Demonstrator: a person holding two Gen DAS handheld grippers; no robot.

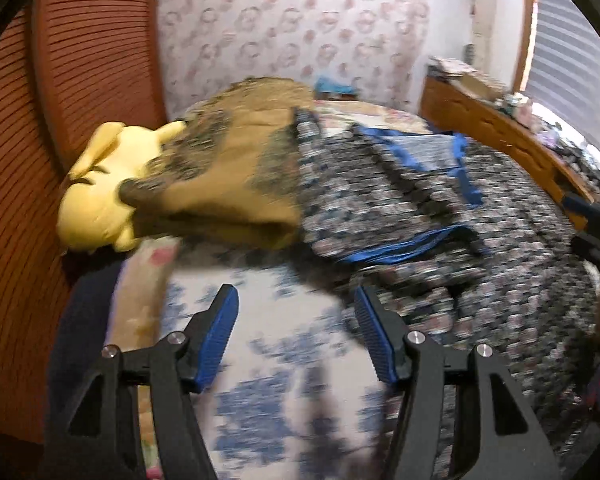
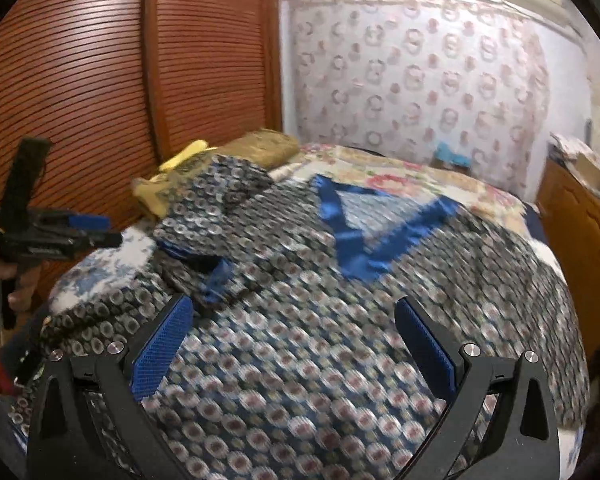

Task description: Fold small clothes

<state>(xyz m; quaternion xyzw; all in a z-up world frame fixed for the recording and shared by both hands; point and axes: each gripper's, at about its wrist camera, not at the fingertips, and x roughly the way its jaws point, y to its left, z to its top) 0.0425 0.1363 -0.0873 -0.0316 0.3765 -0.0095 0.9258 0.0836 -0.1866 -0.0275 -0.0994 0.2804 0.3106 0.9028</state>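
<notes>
The patterned garment lay spread across the bed. Both the left gripper and the right gripper hovered spread wide, empty; its bunched left sleeve risked a crooked fold.

A yellow plush toy lies against the slatted wooden wardrobe, half under a folded tan blanket — both on the bed. Floral wallpaper fills the far wall; a cluttered wooden cabinet stands alongside the bed.
</notes>
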